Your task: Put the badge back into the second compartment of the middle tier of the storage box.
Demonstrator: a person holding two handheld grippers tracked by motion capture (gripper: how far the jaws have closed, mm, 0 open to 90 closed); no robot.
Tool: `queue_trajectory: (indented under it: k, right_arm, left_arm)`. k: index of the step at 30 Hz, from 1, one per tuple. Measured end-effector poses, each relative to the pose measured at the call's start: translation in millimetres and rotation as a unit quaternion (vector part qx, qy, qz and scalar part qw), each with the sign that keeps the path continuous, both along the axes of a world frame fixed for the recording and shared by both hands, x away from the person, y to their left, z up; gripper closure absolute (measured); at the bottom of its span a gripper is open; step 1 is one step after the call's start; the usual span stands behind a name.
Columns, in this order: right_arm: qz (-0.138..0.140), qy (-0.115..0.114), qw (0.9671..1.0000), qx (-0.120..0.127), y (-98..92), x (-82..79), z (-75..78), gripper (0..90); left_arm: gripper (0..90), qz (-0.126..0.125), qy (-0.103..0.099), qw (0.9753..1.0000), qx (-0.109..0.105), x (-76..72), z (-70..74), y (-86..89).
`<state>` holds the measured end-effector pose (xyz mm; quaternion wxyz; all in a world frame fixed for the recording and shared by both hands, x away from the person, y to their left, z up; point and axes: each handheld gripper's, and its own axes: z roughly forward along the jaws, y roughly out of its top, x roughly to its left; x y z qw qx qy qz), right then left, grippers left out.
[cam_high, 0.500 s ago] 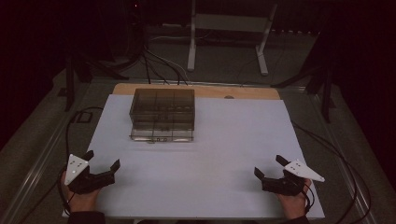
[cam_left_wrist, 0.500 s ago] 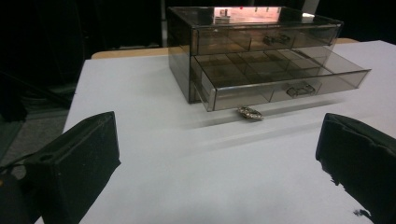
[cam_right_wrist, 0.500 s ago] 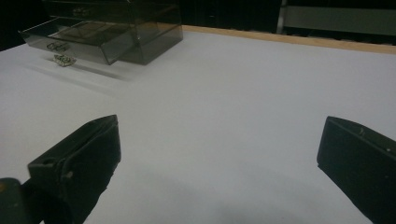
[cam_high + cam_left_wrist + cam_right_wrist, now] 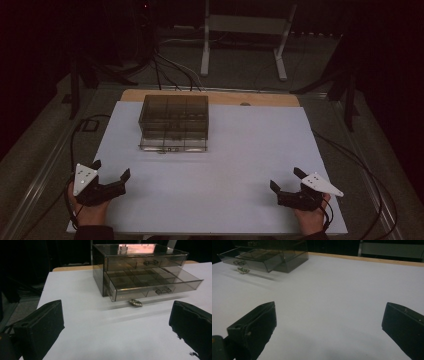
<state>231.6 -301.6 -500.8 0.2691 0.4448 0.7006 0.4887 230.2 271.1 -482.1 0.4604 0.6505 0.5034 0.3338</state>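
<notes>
A: Where is the drawer box [image 4: 174,121]?
B: At the far left of the white table [image 4: 240,165], its lower drawer [image 4: 152,285] pulled out; a small metallic item [image 4: 135,302] lies on the table just before it.

A: And the grippers?
B: Left gripper [image 4: 111,176] and right gripper [image 4: 285,181] rest at the near corners, well apart; both jaws stand wide apart, empty.

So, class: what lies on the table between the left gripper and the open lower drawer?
In the left gripper view, bare white table, then a small metallic trinket just before the lower drawer.
</notes>
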Motion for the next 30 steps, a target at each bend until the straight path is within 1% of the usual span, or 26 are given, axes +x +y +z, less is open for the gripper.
queue_trajectory:
  k: [2,4,5,8,12,13,15,19,21,22,23,25,30]
  right_arm:
    - [-0.001,0.000,1.0000,-0.001,1.0,-0.3,-0.3,0.0]
    - [-0.001,0.000,1.0000,-0.002,1.2,-0.3,-0.5,0.0]
    - [-0.001,0.000,1.0000,-0.002,1.2,-0.3,-0.5,0.0]
    - [-0.004,-0.001,1.0000,0.000,0.8,-1.1,0.2,0.0]
    - [-0.005,0.000,1.0000,0.000,0.5,-1.2,0.1,0.0]
    - [-0.005,0.000,1.0000,0.000,0.5,-1.1,0.2,0.0]
    - [-0.005,-0.002,1.0000,-0.002,0.8,-1.2,0.5,0.0]
    - [-0.006,-0.002,1.0000,-0.003,0.7,-0.8,0.3,0.0]
    - [-0.006,-0.002,1.0000,-0.003,0.5,-0.9,0.4,0.0]
    - [-0.006,-0.002,1.0000,-0.003,0.5,-0.9,0.4,0.0]
    - [-0.008,-0.003,1.0000,-0.001,0.0,-1.3,0.8,0.0]
    - [-0.008,-0.004,1.0000,0.000,-0.4,-1.3,0.9,0.0]
    - [-0.008,-0.003,1.0000,0.000,0.0,-1.3,0.9,0.0]
  left_arm:
    - [0.6,-0.002,0.004,1.0000,0.007,2.7,2.3,-2.0]
    - [0.6,-0.002,0.004,1.0000,0.007,2.7,2.3,-2.0]
    - [0.6,-0.002,0.009,0.9999,0.009,5.7,3.4,-3.6]
    - [0.6,-0.005,0.013,0.9998,0.012,11.1,4.8,-6.7]
    - [0.6,-0.012,0.017,0.9997,0.014,16.2,5.9,-11.0]
    - [0.6,-0.016,0.018,0.9995,0.019,19.7,6.4,-14.3]
    - [0.6,-0.022,0.019,0.9994,0.020,23.9,6.4,-18.9]
    - [0.6,-0.028,0.026,0.9990,0.021,33.6,3.8,-28.0]
    - [0.6,-0.028,0.026,0.9990,0.021,33.6,3.8,-28.0]
    - [0.6,-0.032,0.034,0.9987,0.021,39.6,0.9,-34.0]
    - [1.0,-0.032,0.037,0.9986,0.022,41.9,-0.4,-36.7]
    - [1.0,-0.034,0.042,0.9983,0.021,44.9,-2.3,-39.7]
    - [1.0,-0.031,0.055,0.9977,0.023,51.8,-7.6,-45.6]
